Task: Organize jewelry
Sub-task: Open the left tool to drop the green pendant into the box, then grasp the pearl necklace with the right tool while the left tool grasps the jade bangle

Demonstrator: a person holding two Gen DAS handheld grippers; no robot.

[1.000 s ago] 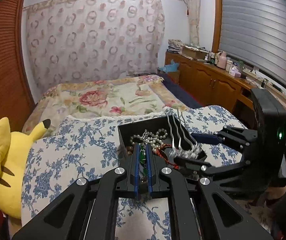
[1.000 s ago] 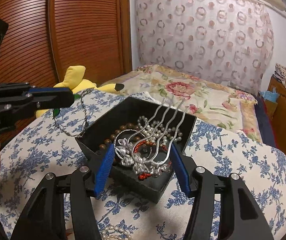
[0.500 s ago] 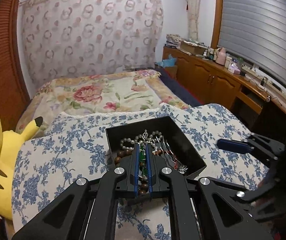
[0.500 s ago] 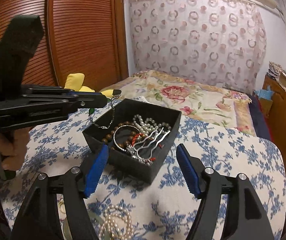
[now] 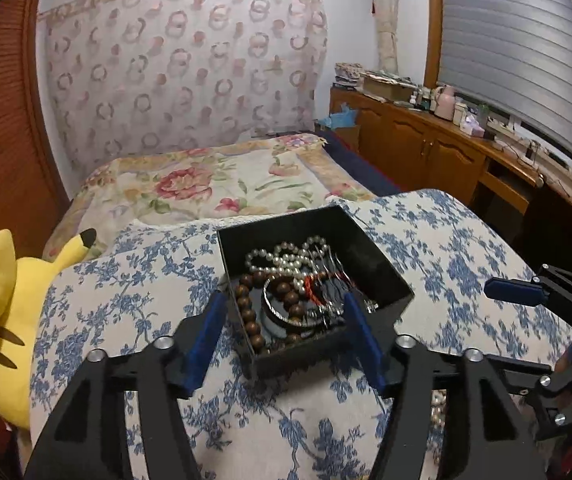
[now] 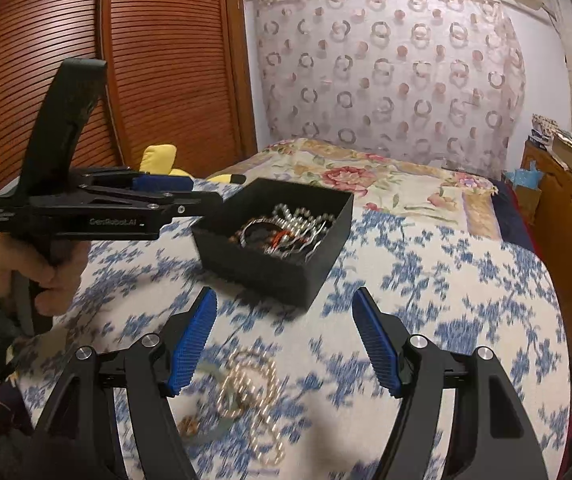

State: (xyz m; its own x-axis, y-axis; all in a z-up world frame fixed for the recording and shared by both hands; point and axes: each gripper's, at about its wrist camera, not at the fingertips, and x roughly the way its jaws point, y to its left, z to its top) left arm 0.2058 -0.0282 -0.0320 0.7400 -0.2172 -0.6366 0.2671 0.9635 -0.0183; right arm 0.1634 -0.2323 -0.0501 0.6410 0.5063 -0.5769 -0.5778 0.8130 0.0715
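A black open box (image 5: 382, 276) (image 6: 326, 220) stands on the blue-flowered cloth. It holds a white pearl string (image 5: 286, 256), brown wooden beads (image 5: 245, 308), a silver bangle (image 5: 281, 316) and a silver hair comb (image 6: 318, 240). My left gripper (image 5: 286, 340) is open and empty, its fingers either side of the box's near corner. My right gripper (image 6: 286, 340) is open and empty, above a loose pearl necklace (image 6: 253, 392) that lies on the cloth, blurred.
A yellow plush toy (image 5: 9, 320) lies at the cloth's left edge. A bed with a floral cover (image 5: 221, 184) is behind the table. Wooden cabinets (image 5: 426, 152) run along the right wall. A wooden slatted wardrobe (image 6: 145, 60) stands to the left.
My left gripper opened and let the green-pendant chain go; it is out of sight now. My right gripper drew back from the box, where the silver comb now lies, to above the loose pearls.
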